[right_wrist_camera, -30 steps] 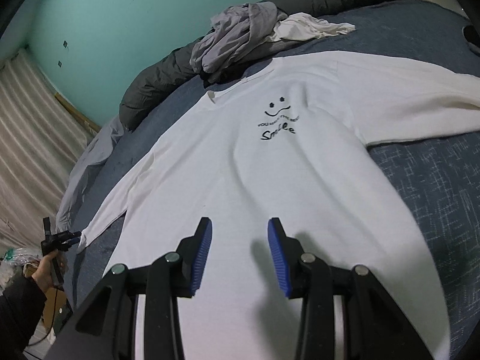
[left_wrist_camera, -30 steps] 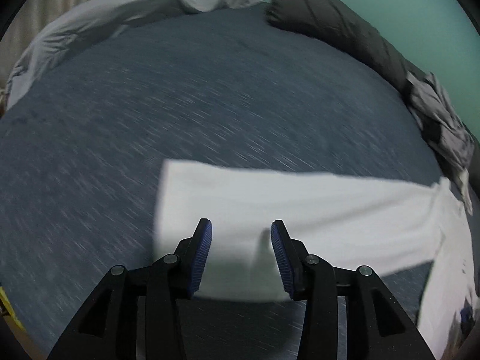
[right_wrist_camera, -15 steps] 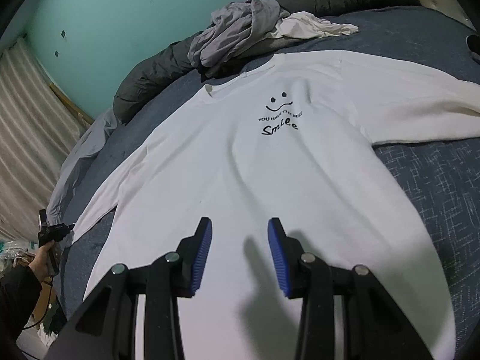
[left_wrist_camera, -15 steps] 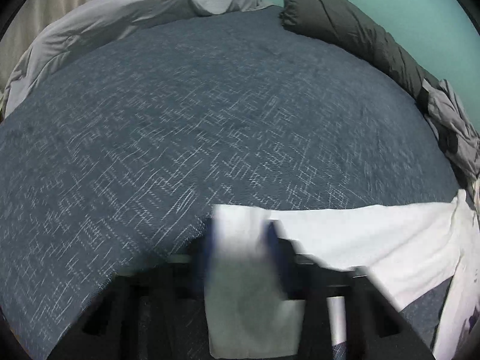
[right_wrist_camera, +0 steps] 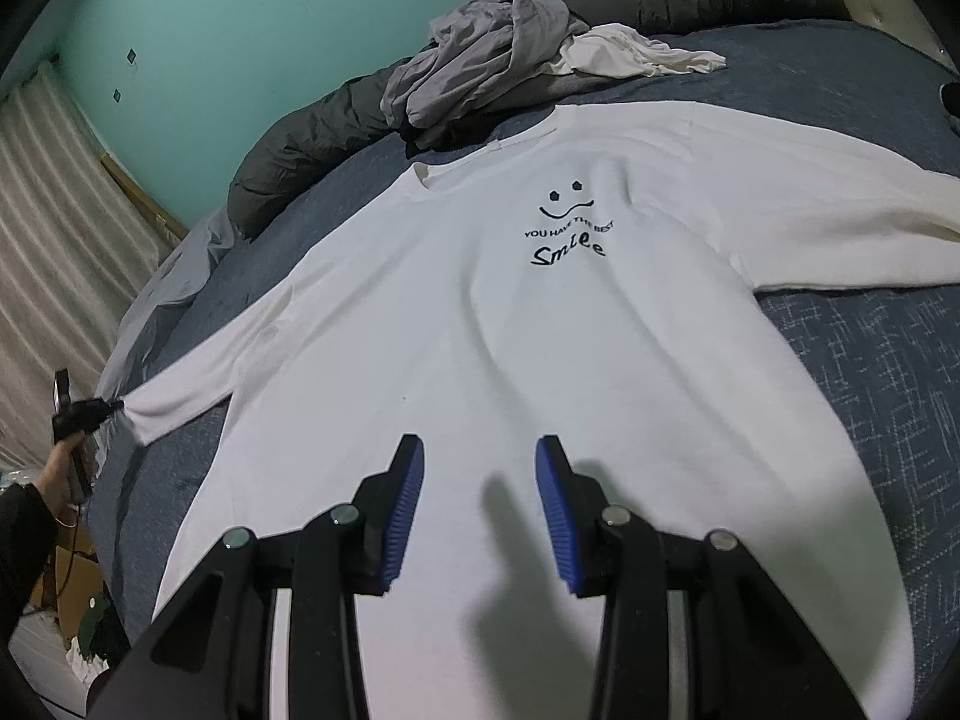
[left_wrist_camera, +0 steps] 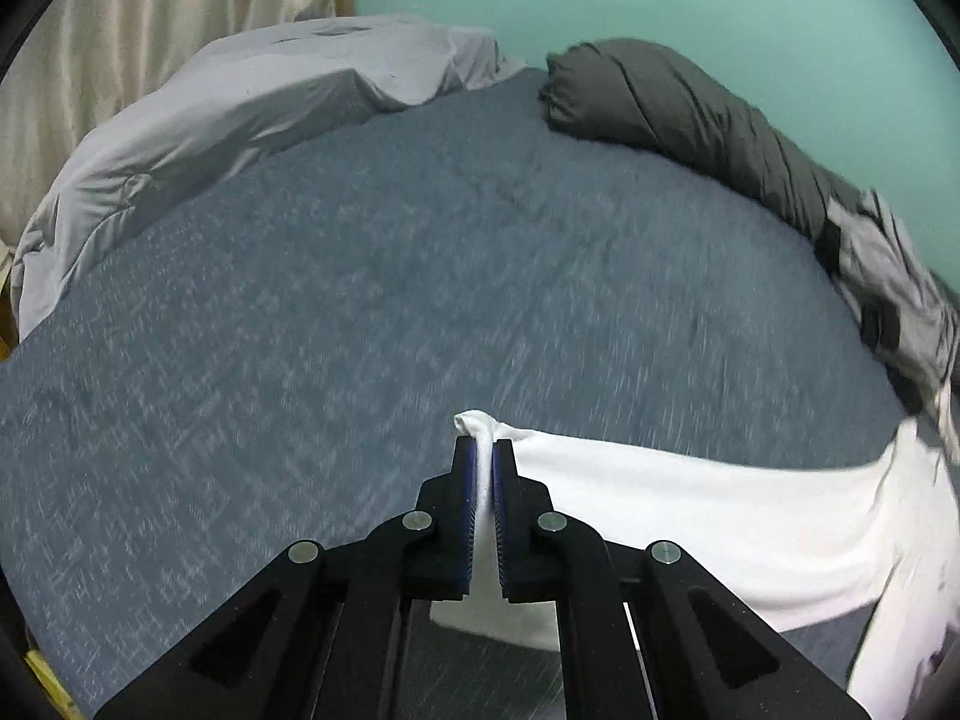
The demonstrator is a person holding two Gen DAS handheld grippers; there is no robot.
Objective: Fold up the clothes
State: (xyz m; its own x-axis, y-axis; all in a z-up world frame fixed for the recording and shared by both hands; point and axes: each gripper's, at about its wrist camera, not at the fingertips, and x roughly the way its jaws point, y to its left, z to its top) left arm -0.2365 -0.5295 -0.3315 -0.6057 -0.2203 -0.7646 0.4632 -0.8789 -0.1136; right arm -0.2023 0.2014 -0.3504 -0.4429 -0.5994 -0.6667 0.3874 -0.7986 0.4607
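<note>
Left claw (left_wrist_camera: 485, 456): clenched on the cuff of the left sleeve (left_wrist_camera: 690, 516) of the white shirt (right_wrist_camera: 480, 324), cuff raised off the bed (left_wrist_camera: 360, 300). Right claw (right_wrist_camera: 480, 474): released, jaws apart above the shirt's lower body. Shirt lies flat on the bed, print up. Gray clothes (right_wrist_camera: 480, 60) are piled beyond the collar.

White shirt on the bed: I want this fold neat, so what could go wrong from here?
1. The left gripper pinches only the sleeve cuff; the thin bite might slip out.
2. The right gripper is open above the white shirt, not pinning it, so pulling the sleeve could drag the body askew.
</note>
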